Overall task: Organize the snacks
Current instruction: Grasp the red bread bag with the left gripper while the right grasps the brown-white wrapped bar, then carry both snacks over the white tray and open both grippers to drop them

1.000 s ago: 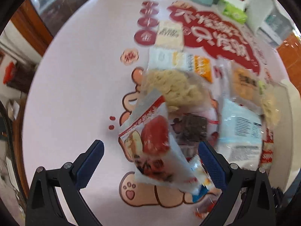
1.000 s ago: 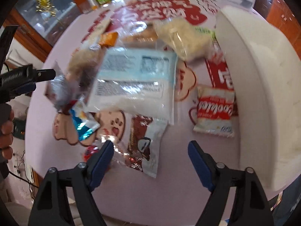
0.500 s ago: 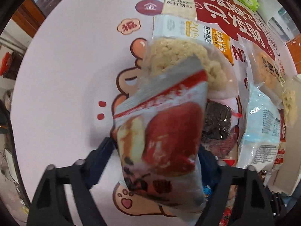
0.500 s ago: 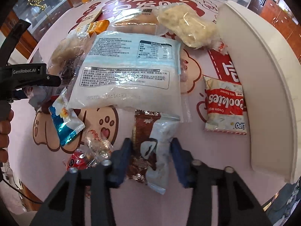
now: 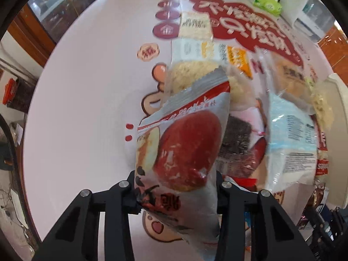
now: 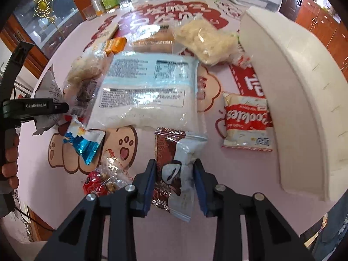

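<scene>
You are at the very start of the sorting, by the look of it: nearly every snack lies loose on the pink table (image 6: 239, 174), and the white tray (image 6: 289, 91) down the right side of the right wrist view shows no snack in it (though only its outer wall is clear from here). Waiting on the table are the big pale blue bag (image 6: 148, 93) in the middle of that view, the cookie pack (image 6: 248, 119) just beside the tray, the clear bag of pale crisps (image 6: 206, 39) above it, and the small blue wrapper (image 6: 87, 145) and red sweet (image 6: 95, 182) at lower left. Your left gripper (image 5: 176, 187), whose jaws have just been closing, now has the red-and-white packet (image 5: 180, 150) pinched between its pads at the bottom centre of the left wrist view, the packet rising toward the lens. Your right gripper (image 6: 175, 184) has clamped onto the brown-and-white packet (image 6: 174, 169) at the bottom centre of its view, jaws nearly together. Both grippers point steeply down at the table, and your hand (image 6: 9, 165) shows at the left edge. Everything remains to be carried over to the tray.
</scene>
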Motion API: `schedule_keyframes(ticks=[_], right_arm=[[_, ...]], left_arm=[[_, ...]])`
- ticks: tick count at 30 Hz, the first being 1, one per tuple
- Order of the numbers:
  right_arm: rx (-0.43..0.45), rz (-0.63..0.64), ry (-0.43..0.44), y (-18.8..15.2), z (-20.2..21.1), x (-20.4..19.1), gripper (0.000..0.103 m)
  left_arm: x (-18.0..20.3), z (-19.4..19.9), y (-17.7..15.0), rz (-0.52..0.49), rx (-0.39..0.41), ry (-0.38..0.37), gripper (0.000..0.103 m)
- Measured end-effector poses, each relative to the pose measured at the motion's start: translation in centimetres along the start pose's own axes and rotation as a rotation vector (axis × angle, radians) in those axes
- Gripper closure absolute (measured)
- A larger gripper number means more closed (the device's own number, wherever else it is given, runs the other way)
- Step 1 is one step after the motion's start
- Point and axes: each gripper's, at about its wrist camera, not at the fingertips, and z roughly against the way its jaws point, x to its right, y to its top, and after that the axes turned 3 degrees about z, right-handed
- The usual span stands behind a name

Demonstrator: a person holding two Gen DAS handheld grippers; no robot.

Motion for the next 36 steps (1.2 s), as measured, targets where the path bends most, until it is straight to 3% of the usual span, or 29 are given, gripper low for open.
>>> schedule_keyframes(ticks=[9, 18, 25, 36], right_arm=[[0.152, 0.013, -0.021, 0.0, 6.4, 1.1, 0.070], [0.273, -0.036, -0.091, 0.3, 12.6, 4.9, 0.070], [0.312, -0.125, -0.147, -0.9, 15.7, 10.2, 0.070], [0.322, -0.127, -0.198, 0.1, 17.6, 19.9, 0.069]], left_arm=[[4.1, 10.5, -0.2, -0.142, 0.229, -0.027, 0.063], [15.9, 18.9, -2.3, -0.375, 0.442, -0.197, 0.063], [24.4, 20.8, -5.4, -0.479, 0.465, -0.307, 0.063], [33.7, 20.1, -7.4, -0.482, 0.448, -0.285, 0.062]])
